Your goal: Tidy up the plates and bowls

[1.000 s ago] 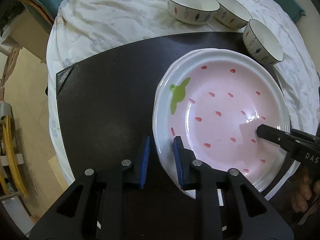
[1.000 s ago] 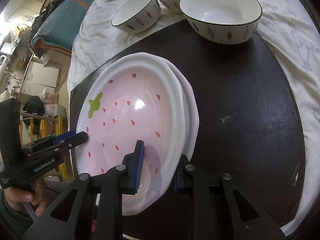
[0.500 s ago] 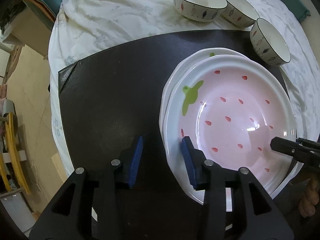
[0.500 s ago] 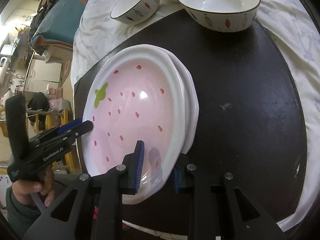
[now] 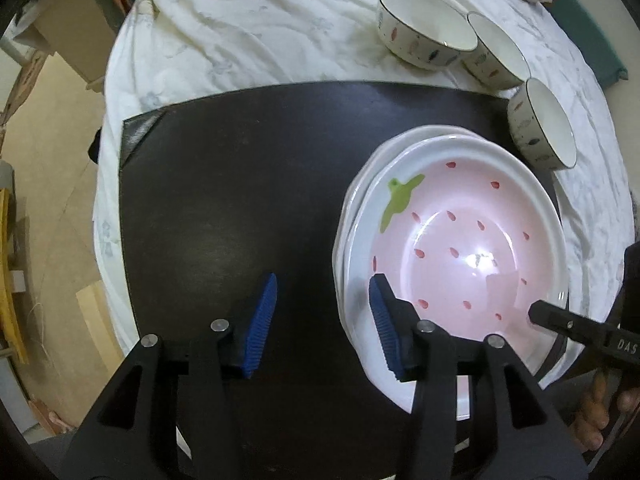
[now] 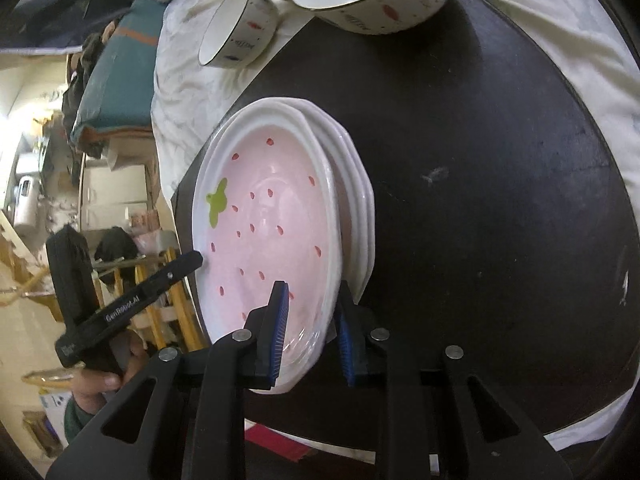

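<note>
While right gripper (image 6: 310, 324) jaws clamp pink plate (image 6: 276, 216) rim; left gripper (image 5: 324, 320) jaws straddle opposite rim, opening.

Left gripper (image 5: 322, 322), right gripper (image 6: 312, 330): black triangular-cutout arms, silver screws behind ribbed blue pads (image 5: 260, 320). White lettering along one arm; green sleeve (image 6: 74, 420) at the hand.

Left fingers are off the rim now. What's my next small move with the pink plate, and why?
Probably lower the right gripper to seat the pink plate squarely: it is clamped on the near rim, tilted on the white plates. The left gripper has just opened and holds nothing.
</note>
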Demonstrator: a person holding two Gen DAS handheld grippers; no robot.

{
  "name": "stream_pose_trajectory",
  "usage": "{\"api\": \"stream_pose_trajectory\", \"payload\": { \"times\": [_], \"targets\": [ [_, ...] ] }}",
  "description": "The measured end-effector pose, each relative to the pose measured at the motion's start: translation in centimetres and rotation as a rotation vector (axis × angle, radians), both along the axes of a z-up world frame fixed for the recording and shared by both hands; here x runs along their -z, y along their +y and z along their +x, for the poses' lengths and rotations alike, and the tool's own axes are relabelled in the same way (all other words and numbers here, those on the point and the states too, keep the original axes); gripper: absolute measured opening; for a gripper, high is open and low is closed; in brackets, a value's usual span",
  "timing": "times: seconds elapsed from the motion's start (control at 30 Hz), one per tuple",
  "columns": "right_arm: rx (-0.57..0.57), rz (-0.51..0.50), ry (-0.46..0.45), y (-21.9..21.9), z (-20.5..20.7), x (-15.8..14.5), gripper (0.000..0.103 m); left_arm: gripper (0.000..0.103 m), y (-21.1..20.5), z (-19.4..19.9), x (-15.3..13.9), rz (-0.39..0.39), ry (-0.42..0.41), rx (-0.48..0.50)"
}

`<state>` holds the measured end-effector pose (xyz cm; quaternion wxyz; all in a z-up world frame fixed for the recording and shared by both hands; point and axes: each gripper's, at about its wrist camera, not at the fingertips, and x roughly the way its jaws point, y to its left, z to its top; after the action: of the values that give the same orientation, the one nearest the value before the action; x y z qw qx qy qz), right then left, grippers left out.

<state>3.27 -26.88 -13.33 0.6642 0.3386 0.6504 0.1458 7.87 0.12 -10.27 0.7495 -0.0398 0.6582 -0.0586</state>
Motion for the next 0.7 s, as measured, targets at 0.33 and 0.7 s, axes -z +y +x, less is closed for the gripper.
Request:
{"api": "stream_pose_trajectory", "payload": {
  "times": [0.33,0.7],
  "targets": [
    [-0.112,-0.149,-0.094,1.5,-0.5,-1.8,0.025,0.084,-1.7,-2.0,-2.5,0.044,-0.157,0.019],
    [-0.032,-0.281,-0.208,0.3,-1.4,-3.5,0.028,0.087,-2.4,-2.3,-3.5,0.057,-0.216,0.014]
  ]
}}
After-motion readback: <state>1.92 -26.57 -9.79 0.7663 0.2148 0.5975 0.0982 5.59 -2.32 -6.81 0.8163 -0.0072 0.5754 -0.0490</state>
